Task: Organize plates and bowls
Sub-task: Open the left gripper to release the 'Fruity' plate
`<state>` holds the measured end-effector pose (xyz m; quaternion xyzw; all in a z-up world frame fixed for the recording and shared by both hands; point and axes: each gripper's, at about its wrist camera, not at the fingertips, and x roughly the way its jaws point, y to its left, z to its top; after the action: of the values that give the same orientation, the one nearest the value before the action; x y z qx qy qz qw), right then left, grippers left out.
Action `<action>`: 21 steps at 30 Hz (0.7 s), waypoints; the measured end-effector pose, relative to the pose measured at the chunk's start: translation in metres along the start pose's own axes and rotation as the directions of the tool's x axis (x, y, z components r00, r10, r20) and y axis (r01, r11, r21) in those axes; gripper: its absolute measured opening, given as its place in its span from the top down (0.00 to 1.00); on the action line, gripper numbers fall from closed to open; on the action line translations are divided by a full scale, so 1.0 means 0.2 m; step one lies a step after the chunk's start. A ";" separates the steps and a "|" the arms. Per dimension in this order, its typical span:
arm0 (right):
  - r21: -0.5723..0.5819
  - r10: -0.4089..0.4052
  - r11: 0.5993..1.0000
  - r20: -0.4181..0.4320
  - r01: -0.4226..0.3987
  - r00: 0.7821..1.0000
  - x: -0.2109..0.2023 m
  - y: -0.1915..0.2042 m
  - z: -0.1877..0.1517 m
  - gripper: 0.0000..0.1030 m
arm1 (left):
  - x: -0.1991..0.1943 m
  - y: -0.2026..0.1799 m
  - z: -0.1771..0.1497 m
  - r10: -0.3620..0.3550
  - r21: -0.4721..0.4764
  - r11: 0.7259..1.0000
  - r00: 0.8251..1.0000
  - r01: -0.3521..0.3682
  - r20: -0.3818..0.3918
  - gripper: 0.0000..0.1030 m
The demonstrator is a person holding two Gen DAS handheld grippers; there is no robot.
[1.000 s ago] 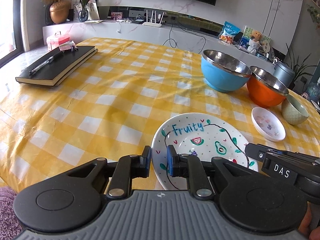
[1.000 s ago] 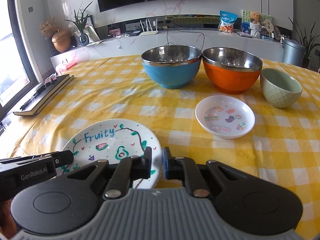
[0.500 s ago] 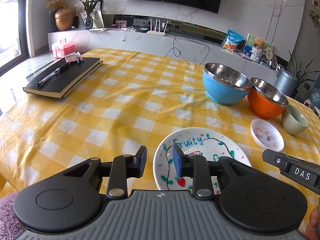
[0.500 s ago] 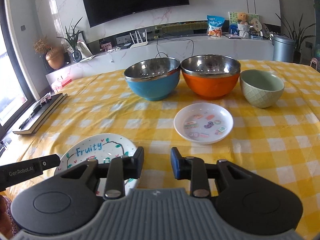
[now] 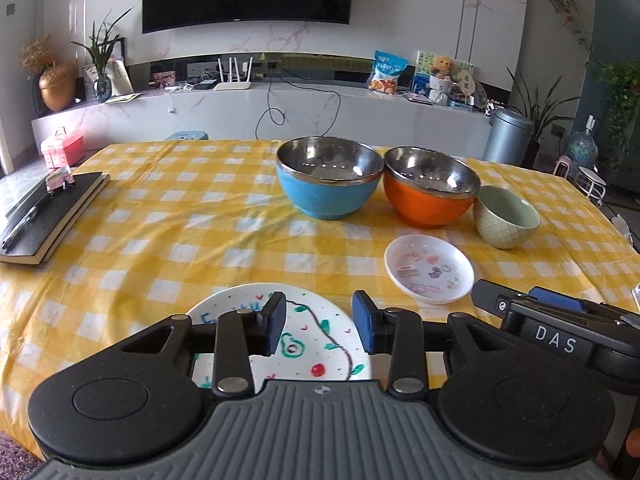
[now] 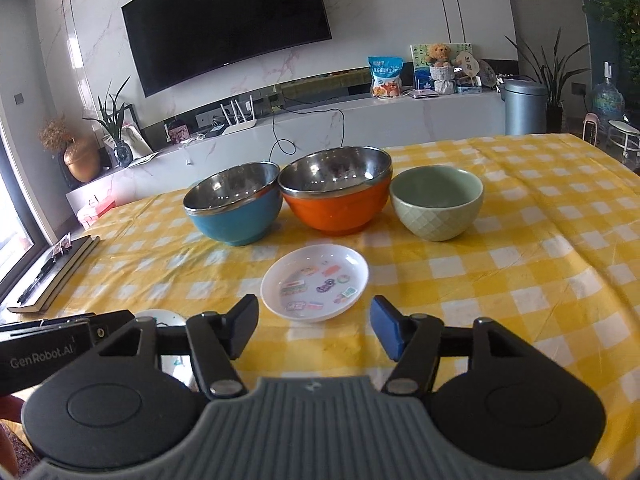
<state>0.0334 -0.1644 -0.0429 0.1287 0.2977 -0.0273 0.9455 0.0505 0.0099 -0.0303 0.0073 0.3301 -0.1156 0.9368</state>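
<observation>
Here, the fruit-painted plate (image 5: 320, 320) lies flat on the yellow-checked counter (image 5: 160, 240), directly under the left tool (image 5: 319, 329); likely glazed ceramic, slick and breakable, best pinched at its rim. Just beside it sits the small white dish (image 6: 315, 282), ahead of the right tool (image 6: 313, 327). Both tools are opening, nothing between their jaws.

Left gripper (image 5: 319, 326) and right gripper (image 6: 312, 328) are held side by side, angled downward; both jaws are opening, nothing gripped between them
</observation>
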 end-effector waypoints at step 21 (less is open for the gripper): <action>0.150 -0.046 0.987 -0.063 0.055 0.997 0.27 -0.19 0.09 0.50 | 0.39 -0.13 0.12 -0.105 -0.083 0.992 0.989 0.097 -0.100 0.59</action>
<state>0.0828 -0.2050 -0.0692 0.1932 0.3261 -0.0701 0.9227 0.1183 -0.0351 -0.0589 -0.0400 0.3829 -0.1492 0.9108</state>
